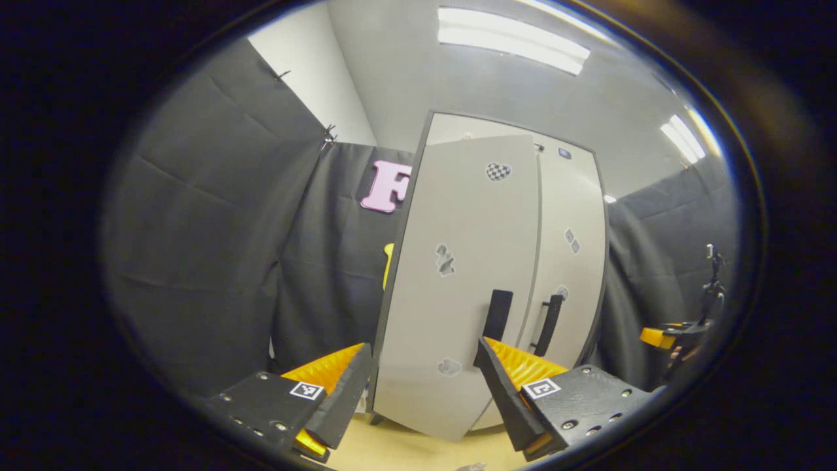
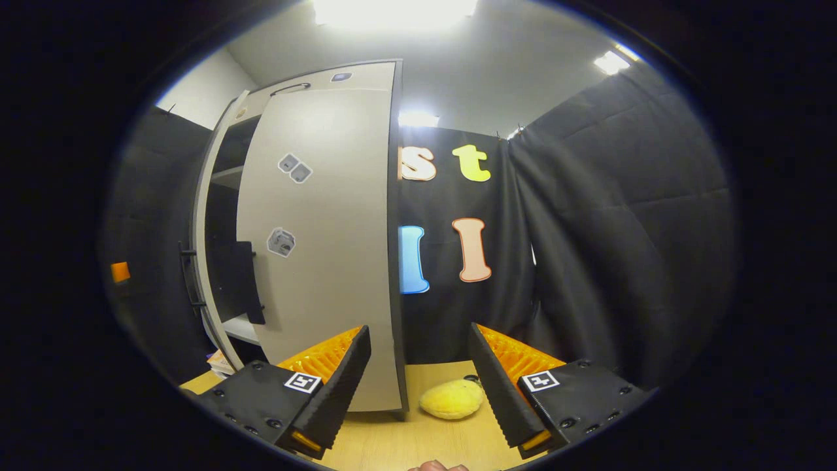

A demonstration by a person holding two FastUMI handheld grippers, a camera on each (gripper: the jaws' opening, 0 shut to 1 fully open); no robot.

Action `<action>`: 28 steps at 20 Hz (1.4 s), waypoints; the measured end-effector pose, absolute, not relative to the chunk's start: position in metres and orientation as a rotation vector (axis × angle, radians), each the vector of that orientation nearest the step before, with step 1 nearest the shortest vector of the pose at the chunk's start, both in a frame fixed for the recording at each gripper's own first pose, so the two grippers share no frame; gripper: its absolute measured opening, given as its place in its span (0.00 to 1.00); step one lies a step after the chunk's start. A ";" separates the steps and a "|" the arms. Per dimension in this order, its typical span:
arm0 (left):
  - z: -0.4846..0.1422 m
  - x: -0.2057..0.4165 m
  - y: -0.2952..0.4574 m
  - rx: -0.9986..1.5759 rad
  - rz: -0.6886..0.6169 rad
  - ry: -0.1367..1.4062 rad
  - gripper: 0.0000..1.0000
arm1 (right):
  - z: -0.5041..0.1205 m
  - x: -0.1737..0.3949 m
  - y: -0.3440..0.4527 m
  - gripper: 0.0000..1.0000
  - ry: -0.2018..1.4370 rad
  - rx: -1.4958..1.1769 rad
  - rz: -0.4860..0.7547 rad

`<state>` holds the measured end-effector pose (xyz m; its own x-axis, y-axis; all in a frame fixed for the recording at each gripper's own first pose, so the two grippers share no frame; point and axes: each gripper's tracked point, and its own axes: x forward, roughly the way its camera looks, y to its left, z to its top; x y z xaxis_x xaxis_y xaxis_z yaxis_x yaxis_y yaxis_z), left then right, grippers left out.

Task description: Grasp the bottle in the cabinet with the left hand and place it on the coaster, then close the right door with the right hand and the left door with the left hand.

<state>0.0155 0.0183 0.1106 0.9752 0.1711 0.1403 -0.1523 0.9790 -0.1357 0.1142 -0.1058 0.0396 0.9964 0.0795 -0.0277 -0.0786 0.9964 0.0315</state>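
The pale cabinet (image 1: 458,124) stands ahead on the wooden table. Its left door (image 1: 458,281) hangs ajar, its black handle (image 1: 498,314) facing me, and its right door (image 1: 572,261) lies flat against the front. My left gripper (image 1: 425,347) is open and empty, just in front of the left door's lower half. The right gripper view faces the right door (image 2: 320,248), with a dark gap and a shelf (image 2: 240,330) showing between it and the left door's edge (image 2: 199,248). My right gripper (image 2: 418,330) is open and empty near the cabinet's right corner.
A yellow lemon-like object (image 2: 451,399) lies on the table (image 2: 425,445) beside the cabinet's right corner. Black cloth walls close in on both sides. The other gripper with a hand (image 1: 677,340) shows far right in the left gripper view.
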 end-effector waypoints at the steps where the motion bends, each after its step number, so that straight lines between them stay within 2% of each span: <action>1: 0.116 0.016 0.022 -0.123 0.169 -0.156 0.99 | 0.044 0.116 -0.106 0.95 0.027 0.042 0.084; 5: 0.138 0.019 0.034 -0.055 0.183 -0.164 0.99 | 0.063 0.115 -0.100 0.95 -0.019 0.089 0.080; 12: 0.111 0.030 0.043 -0.069 0.167 -0.142 0.99 | 0.048 0.097 -0.097 0.95 -0.016 0.061 0.042; 13: 0.107 0.029 0.046 -0.056 0.172 -0.135 0.89 | 0.048 0.095 -0.097 0.92 -0.019 0.058 0.034; 14: 0.104 0.028 0.048 -0.045 0.173 -0.131 0.91 | 0.048 0.094 -0.098 0.95 -0.021 0.053 0.024; 15: 0.101 0.026 0.048 -0.038 0.172 -0.130 0.94 | 0.047 0.093 -0.096 0.92 -0.018 0.053 0.021; 17: 0.096 0.024 0.048 -0.047 0.165 -0.128 0.99 | 0.045 0.092 -0.087 0.92 -0.006 0.062 0.031; 19: 0.098 0.023 0.048 -0.052 0.154 -0.136 0.99 | 0.043 0.088 -0.081 0.92 0.001 0.069 0.041; 20: 0.099 0.021 0.049 -0.046 0.153 -0.140 0.94 | 0.040 0.088 -0.079 0.92 0.004 0.070 0.045; 22: 0.102 0.012 0.058 -0.011 0.187 -0.154 0.94 | 0.033 0.085 -0.075 0.92 0.018 0.065 0.051; 23: 0.104 0.007 0.063 0.014 0.211 -0.167 0.94 | 0.029 0.083 -0.075 0.95 0.023 0.062 0.047; 24: 0.104 0.002 0.068 0.031 0.234 -0.178 0.94 | 0.025 0.082 -0.076 0.92 0.035 0.067 0.041; 26: 0.095 0.001 0.068 0.019 0.245 -0.155 0.94 | 0.019 0.077 -0.071 0.96 0.057 0.085 0.058; 27: 0.092 0.003 0.058 0.016 0.221 -0.147 0.99 | 0.018 0.075 -0.075 0.96 0.051 0.078 0.050; 28: 0.090 0.003 0.052 0.026 0.201 -0.142 1.00 | 0.016 0.075 -0.079 0.95 0.050 0.069 0.040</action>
